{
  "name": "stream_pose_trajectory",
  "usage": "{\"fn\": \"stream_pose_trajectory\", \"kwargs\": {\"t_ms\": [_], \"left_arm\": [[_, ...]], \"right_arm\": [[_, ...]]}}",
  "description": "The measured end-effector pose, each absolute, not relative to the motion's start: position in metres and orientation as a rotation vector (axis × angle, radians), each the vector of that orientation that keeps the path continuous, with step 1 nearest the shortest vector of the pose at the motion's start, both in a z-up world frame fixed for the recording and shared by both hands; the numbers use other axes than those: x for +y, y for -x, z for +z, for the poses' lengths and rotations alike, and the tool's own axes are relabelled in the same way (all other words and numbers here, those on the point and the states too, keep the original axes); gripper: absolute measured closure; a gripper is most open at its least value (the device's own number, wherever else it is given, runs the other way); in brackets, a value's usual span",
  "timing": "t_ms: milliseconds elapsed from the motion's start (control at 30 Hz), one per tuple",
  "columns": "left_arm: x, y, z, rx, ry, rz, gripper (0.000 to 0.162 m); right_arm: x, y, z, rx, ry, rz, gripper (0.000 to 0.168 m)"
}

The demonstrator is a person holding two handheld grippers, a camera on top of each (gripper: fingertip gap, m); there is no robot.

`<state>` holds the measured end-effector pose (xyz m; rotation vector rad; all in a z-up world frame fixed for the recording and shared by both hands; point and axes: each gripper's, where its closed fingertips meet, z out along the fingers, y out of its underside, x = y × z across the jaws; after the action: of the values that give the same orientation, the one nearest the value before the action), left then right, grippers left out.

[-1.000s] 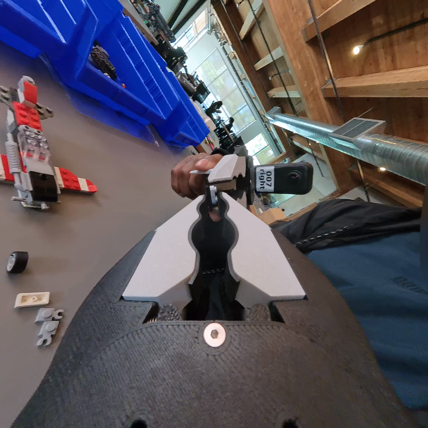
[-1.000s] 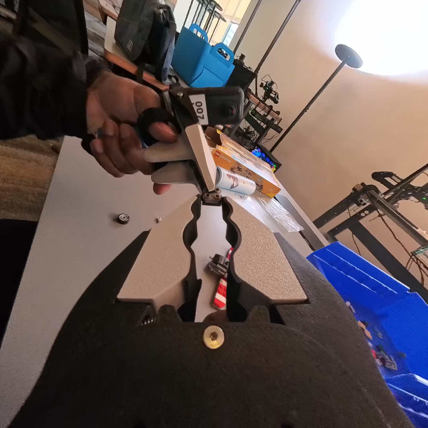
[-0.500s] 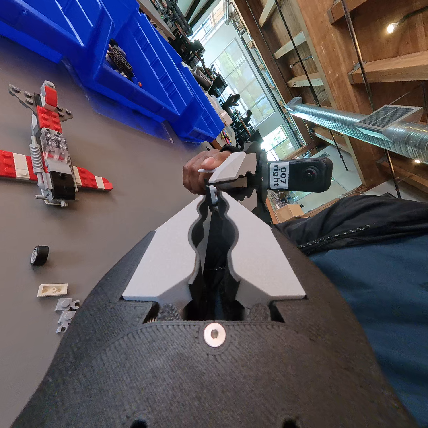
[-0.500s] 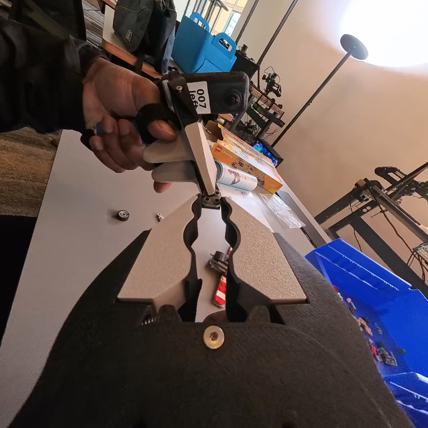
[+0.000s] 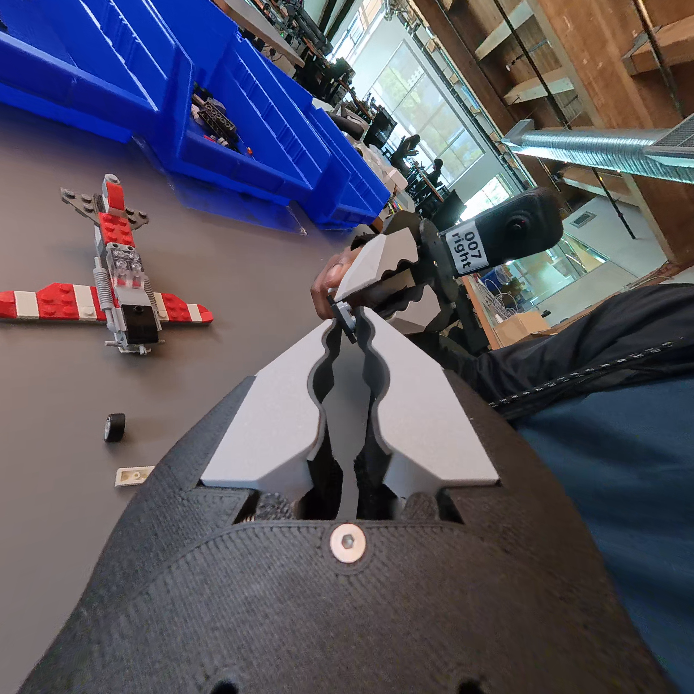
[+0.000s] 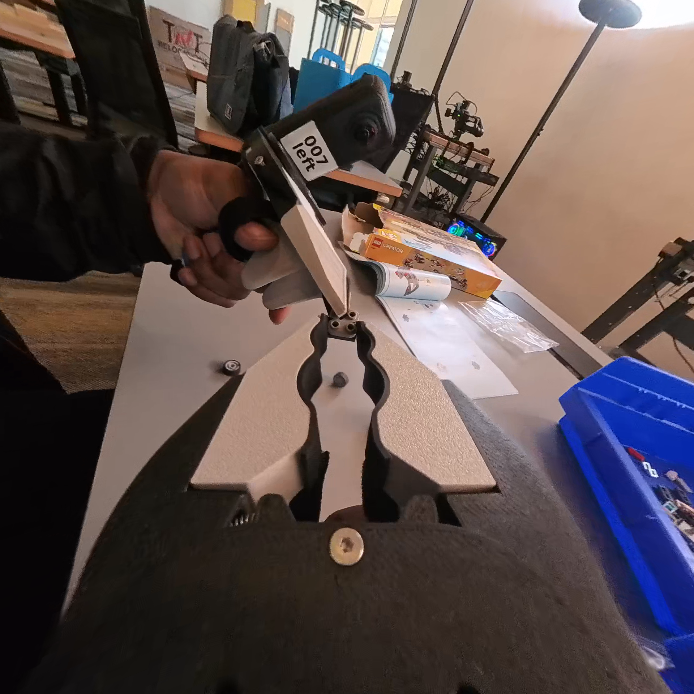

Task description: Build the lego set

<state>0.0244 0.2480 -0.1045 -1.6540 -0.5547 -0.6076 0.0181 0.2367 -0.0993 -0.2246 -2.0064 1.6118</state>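
Note:
A red, white and grey lego plane (image 5: 112, 293) lies flat on the dark table. My left gripper (image 5: 346, 323) is shut on a small thin grey plate (image 5: 348, 319) held above the table. My right gripper (image 6: 341, 329) is shut on a small dark grey studded piece (image 6: 342, 331). The two grippers meet tip to tip and the two pieces touch. The right gripper comes in from the upper right in the left wrist view (image 5: 338, 300). The left gripper comes in from the upper left in the right wrist view (image 6: 343, 306). A hand holds each.
Blue bins (image 5: 240, 124) with loose parts stand behind the plane and also show in the right wrist view (image 6: 638, 469). A black wheel (image 5: 114, 427) and a white tile (image 5: 133, 476) lie near me. An orange box (image 6: 432, 255), booklet (image 6: 413, 285) and plastic bag (image 6: 507, 326) lie farther off. Both grippers' tips are close together, under 4 cm apart.
Both grippers have stayed tip to tip and shut while tilting and shifting together. The plane has left the right wrist view and moved toward the centre in the left wrist view.

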Motion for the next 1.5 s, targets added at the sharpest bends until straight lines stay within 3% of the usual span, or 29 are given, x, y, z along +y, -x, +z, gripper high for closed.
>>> {"fn": "stream_pose_trajectory", "kwargs": {"t_ms": [1100,1500], "left_arm": [[0.255,-0.023,-0.127,-0.506,1.786,-0.475,0.153],[0.253,0.000,-0.124,-0.830,1.521,-0.736,0.151]], "right_arm": [[0.246,-0.018,-0.120,-2.234,0.565,2.028,0.153],[0.247,0.004,-0.122,-2.051,0.395,1.551,0.153]]}}
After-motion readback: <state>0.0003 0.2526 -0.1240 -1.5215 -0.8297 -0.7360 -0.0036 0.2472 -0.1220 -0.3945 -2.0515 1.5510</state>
